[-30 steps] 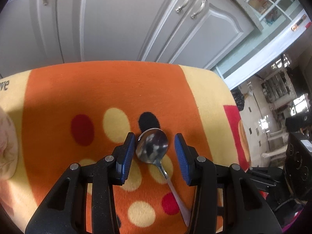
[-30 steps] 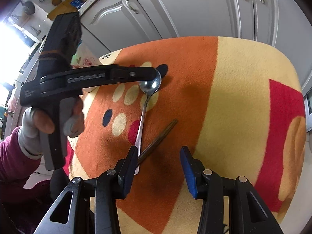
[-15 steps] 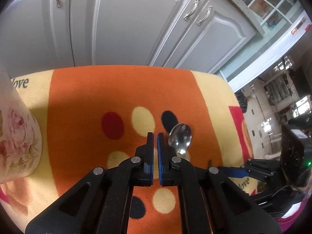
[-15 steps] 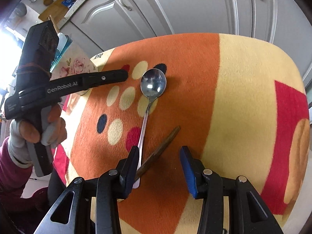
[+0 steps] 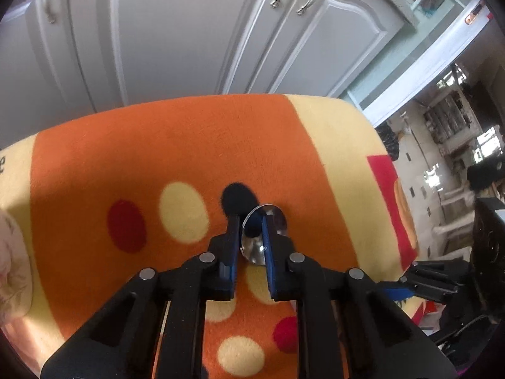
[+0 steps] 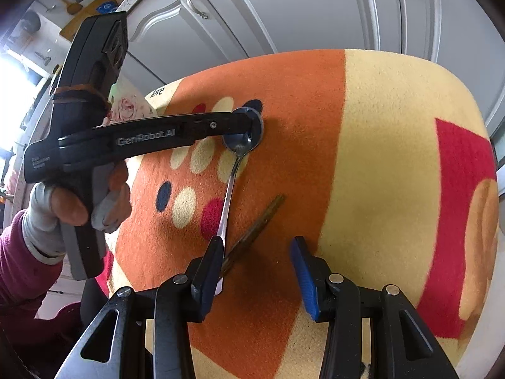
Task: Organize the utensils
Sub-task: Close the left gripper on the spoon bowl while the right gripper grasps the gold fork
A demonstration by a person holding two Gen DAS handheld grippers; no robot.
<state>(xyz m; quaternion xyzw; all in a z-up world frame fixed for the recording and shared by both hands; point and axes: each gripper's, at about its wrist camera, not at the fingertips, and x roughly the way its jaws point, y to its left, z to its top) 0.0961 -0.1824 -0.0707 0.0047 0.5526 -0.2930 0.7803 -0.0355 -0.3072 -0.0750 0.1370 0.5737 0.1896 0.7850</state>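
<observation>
A metal spoon (image 6: 232, 177) lies on the orange and yellow spotted cloth (image 6: 378, 158), bowl at the far end, handle towards the right gripper. My left gripper (image 5: 249, 233) is nearly shut on the spoon's bowl (image 5: 252, 246), which stands tilted between the blue pads; the same grip shows in the right wrist view (image 6: 252, 126). A brown chopstick (image 6: 255, 230) lies beside the spoon handle. My right gripper (image 6: 255, 268) is open and empty, low over the near ends of spoon and chopstick.
A floral cup (image 5: 12, 268) stands at the cloth's left edge. White cabinet doors (image 5: 189, 31) rise behind the table. The yellow and red part of the cloth (image 6: 442, 189) lies to the right.
The left gripper was shut and empty beside the spoon half a second ago; it now has moved right and grips the spoon's bowl, tilting it on edge. The right gripper has barely moved.
</observation>
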